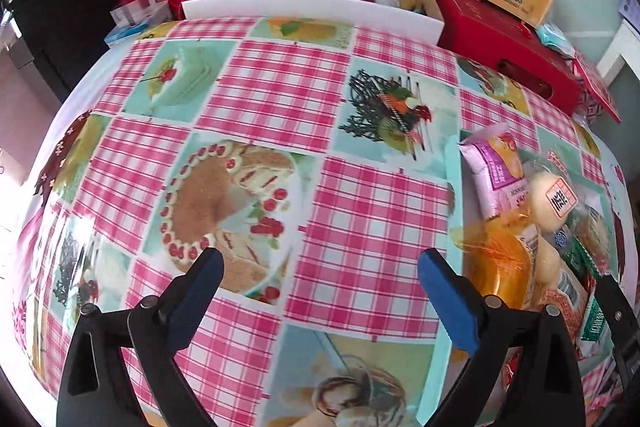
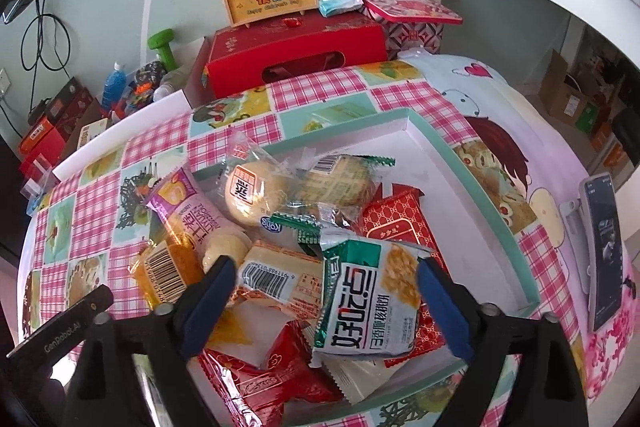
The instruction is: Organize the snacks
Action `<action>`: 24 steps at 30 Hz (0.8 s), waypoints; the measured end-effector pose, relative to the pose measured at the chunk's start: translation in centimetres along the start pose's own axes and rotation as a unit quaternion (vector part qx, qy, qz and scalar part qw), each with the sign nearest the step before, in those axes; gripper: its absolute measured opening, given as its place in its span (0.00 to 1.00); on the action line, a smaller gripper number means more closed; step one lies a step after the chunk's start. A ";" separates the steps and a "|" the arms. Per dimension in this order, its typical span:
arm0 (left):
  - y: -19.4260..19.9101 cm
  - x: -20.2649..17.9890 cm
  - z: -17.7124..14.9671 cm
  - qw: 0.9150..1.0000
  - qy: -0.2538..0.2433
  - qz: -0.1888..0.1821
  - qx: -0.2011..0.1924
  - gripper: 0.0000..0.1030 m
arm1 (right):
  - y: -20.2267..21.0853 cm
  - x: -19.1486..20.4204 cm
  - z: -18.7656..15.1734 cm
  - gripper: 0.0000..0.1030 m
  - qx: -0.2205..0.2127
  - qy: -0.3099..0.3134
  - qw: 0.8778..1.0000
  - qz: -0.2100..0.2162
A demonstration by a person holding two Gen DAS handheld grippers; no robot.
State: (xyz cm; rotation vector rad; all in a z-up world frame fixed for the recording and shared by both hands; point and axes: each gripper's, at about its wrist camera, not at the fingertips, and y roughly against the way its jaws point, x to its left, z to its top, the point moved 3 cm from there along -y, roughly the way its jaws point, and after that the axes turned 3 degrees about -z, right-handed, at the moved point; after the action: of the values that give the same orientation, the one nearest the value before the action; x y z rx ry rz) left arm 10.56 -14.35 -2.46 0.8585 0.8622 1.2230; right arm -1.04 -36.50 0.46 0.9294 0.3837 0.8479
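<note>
both claws stand released: our right claw (image 2: pixel 322 301) hangs over the tray (image 2: pixel 472 163) with its jaws spread wide, the green-and-white packet (image 2: pixel 368 299) lying between them but, as far as we can tell, not pressed by either pad; our left claw (image 1: pixel 320 287) is spread just as wide over the bare checked cloth of the table (image 1: pixel 280 87), just left of the tray, nothing between its jaws. the snacks sit heaped inside the tray: a pink packet (image 2: pixel 188 211) at its left rim, a round bun (image 2: pixel 248 195) in clear wrap behind the pile, a red packet (image 2: pixel 396 231) toward the tray's right side. we judge the gathering step nearly finished, since we see no loose snack on the cloth outside the tray. what the next move calls for, we think, is either drawing both claws clear of the tray or tidying the pile so nothing hangs over the rim.
</note>
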 end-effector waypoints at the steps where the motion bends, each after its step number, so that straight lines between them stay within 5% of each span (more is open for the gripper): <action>1: -0.1 0.1 0.1 1.000 0.001 0.002 -0.001 0.96 | 0.1 0.1 0.0 1.00 -0.004 0.002 1.000 0.001; 24: 1.3 1.4 -1.1 0.999 -0.031 0.020 -0.006 0.96 | 2.4 4.0 -1.3 1.00 -0.031 0.042 0.998 0.048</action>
State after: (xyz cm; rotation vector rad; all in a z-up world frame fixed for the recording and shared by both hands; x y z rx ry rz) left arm 9.24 -12.74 -1.83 0.9017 0.7908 1.2290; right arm -0.47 -31.92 1.87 0.8621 0.3849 0.9832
